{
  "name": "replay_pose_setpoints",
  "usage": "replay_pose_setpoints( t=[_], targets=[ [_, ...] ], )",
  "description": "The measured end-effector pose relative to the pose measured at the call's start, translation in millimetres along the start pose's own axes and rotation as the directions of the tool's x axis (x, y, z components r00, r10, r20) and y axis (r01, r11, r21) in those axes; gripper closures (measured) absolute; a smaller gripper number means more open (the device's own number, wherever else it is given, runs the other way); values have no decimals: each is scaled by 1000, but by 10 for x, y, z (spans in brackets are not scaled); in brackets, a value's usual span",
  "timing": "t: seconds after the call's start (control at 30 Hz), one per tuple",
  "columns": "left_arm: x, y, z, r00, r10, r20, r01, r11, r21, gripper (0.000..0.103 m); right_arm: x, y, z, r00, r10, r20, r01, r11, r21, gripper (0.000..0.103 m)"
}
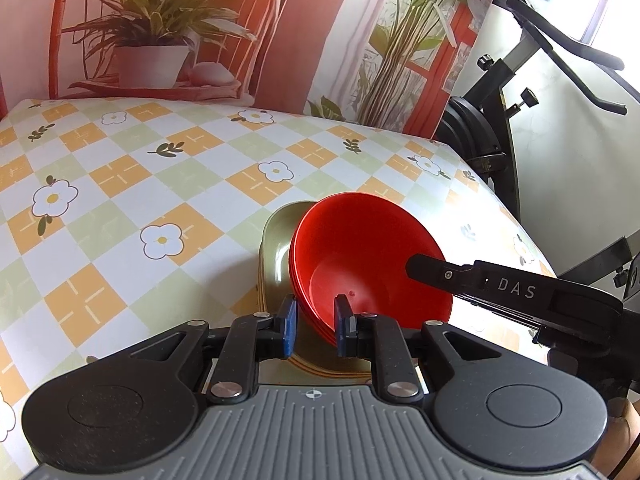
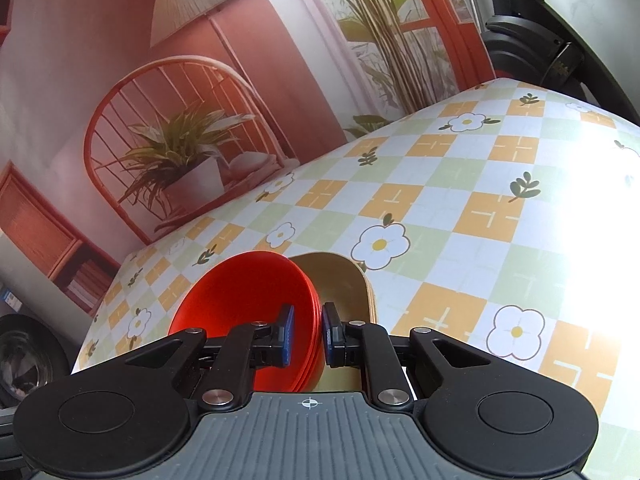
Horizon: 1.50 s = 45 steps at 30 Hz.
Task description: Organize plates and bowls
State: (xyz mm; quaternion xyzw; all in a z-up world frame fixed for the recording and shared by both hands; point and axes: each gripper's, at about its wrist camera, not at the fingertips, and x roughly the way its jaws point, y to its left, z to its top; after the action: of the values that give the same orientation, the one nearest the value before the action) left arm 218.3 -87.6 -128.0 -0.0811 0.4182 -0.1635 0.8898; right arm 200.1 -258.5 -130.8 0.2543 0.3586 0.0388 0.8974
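A stack of red bowls (image 1: 372, 248) rests tilted over a stack of olive-green plates (image 1: 276, 252) on the checked, flowered tablecloth (image 1: 120, 184). My left gripper (image 1: 316, 328) is shut on the near rim of the bowl stack, one blue pad inside and one outside. A black finger (image 1: 428, 266) of my right gripper reaches over the bowls' right rim. In the right wrist view, my right gripper (image 2: 308, 334) is shut on the red bowls' (image 2: 244, 296) rim, with the plates (image 2: 344, 280) just behind.
A printed backdrop of a chair and potted plant (image 1: 160, 40) stands along the table's far edge. An exercise bike (image 1: 500, 112) is off the table's right side. The tablecloth (image 2: 460, 208) stretches beyond the dishes.
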Motion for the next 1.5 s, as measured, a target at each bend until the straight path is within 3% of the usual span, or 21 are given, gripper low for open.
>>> replay_pose_setpoints(
  t=[0.5, 0.63, 0.7, 0.83, 0.97, 1.13, 1.27, 1.4, 1.5],
  targets=[
    [-8, 2, 8, 1000, -1, 3, 1, 1000, 6, 80, 31, -13, -25, 1000, -8, -5, 8, 1000, -1, 88],
    [-29, -8, 12, 1000, 6, 9, -6, 1000, 19, 77, 12, -5, -10, 1000, -7, 11, 7, 1000, -9, 82],
    [-49, -12, 26, 1000, 12, 18, -13, 1000, 27, 66, 4, -1, -4, 1000, -9, 12, 9, 1000, -15, 80],
    [-126, -36, 70, 999, 25, 41, -27, 999, 44, 59, -30, 11, 26, 1000, -19, 22, 19, 1000, -20, 74],
    [-236, -46, 123, 996, 48, 74, -52, 997, 57, 39, -118, 37, 79, 998, -34, 52, 36, 999, -35, 69],
    [-401, -21, 189, 990, 84, 112, -90, 995, 48, 29, -270, 110, 152, 995, -35, 97, 43, 996, -79, 45],
    [-573, -13, 233, 980, 109, 165, -119, 991, 52, 12, -410, 203, 214, 990, -39, 138, 56, 991, -121, 31],
    [-768, -26, 289, 969, 122, 216, -137, 989, 56, 7, -574, 302, 283, 983, -27, 182, 57, 986, -159, 15],
    [-942, -31, 313, 956, 127, 266, -145, 988, 51, 2, -711, 399, 344, 977, -16, 211, 56, 980, -190, 9]
  ],
)
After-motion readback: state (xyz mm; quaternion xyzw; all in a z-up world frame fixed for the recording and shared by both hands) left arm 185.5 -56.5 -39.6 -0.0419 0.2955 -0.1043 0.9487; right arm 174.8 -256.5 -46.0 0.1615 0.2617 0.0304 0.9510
